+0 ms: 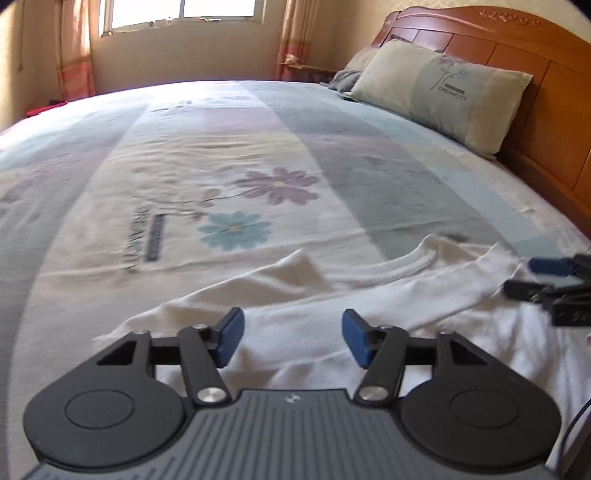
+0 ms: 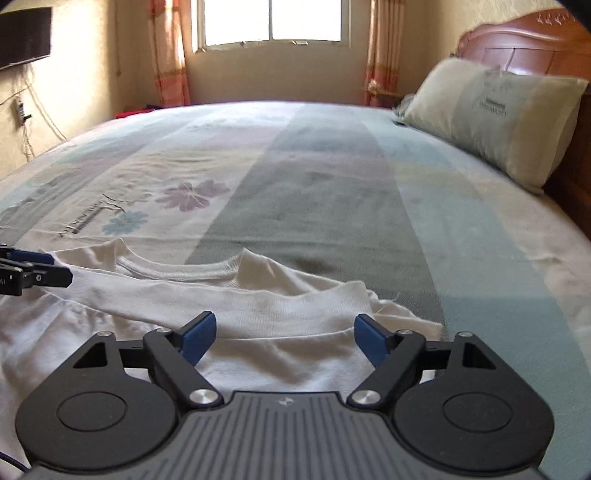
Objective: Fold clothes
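— What are you doing at the moment?

— I am holding my left tongs (image 1: 291, 338) spread over the near left part of the white shirt (image 1: 332, 310), with nothing pinched between them. The shirt is lying on the near edge of the bed (image 1: 221, 147), collar pointing away from me, a long sleeve already crossing its chest. My right tongs (image 2: 284, 341) are gaping wide above the shirt's right side, also gripping nothing.

— So which step is that?

— I am judging this as the gap between folds: sleeves in, body not yet halved. Next I am probably needing both tongs down on an edge of cloth, pinching it at both sides evenly.

— And the room?

— The flowered bedsheet (image 2: 332, 166) is lying fairly smooth; a bright window (image 2: 273, 22) is sitting opposite, a pillow (image 2: 498, 114) leaning against the wooden headboard (image 1: 535, 74) on the right.
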`<state>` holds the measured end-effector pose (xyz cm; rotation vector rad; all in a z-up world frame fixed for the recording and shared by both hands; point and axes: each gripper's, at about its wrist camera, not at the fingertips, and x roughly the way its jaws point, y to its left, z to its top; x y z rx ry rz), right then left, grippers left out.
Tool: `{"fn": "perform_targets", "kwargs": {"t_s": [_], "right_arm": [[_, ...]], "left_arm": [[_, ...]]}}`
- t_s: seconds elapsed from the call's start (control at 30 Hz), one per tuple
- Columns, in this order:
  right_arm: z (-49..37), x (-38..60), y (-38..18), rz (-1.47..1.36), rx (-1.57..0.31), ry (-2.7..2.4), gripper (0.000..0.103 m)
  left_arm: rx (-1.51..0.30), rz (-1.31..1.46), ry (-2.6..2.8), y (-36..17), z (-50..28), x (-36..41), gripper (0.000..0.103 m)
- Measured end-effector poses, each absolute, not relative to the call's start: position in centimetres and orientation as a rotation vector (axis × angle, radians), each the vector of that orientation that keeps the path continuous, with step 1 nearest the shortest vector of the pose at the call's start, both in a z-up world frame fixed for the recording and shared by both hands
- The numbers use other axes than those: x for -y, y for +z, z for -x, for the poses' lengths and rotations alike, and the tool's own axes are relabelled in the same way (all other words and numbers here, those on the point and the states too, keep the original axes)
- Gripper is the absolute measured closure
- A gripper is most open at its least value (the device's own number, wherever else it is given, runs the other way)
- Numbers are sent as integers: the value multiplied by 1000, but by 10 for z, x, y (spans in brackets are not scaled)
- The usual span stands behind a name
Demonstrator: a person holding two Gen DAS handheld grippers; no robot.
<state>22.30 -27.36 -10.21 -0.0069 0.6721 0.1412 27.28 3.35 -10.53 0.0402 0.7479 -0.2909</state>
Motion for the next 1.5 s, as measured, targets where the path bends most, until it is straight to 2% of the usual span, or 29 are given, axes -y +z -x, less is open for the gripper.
{"fn": "perform_targets", "kwargs": {"t_s": [0.13,0.27,0.4,0.53,0.67,0.77,0.87,1.1,1.3,1.5], "right_arm": [[-231,287,-121,-20,-749,80,14],[-217,291,-104,-65,-728,107,14],[-202,273,-95,-69,-723,229,13],[-199,263,-111,-36,-762,246,13],[-188,271,-115,-2,-756,252,17],[-178,273,-104,38,-747,196,12],[-169,276,-97,16,-712,222,5],[-169,301,-111,-64,-786,118,4],[-168,291,-93,-74,-743,144,3],[-172,283,-113,-50,-826,125,0]], "left_arm": [[-767,28,-223,-111,-277,-58,41],[-761,-15,-234,-91,-267,-53,44],[-786,-35,-377,-82,-242,-32,41],[-837,-91,-355,-102,-224,-17,38],[-852,-23,-290,-105,-222,-37,44],[-839,-45,-277,-91,-219,-34,44],[-791,-75,-316,-81,-216,-26,36],[-905,-37,-150,-98,-226,-51,36],[-868,-46,-216,-76,-224,-36,33],[-883,-59,-147,-97,-236,-26,32]]}}
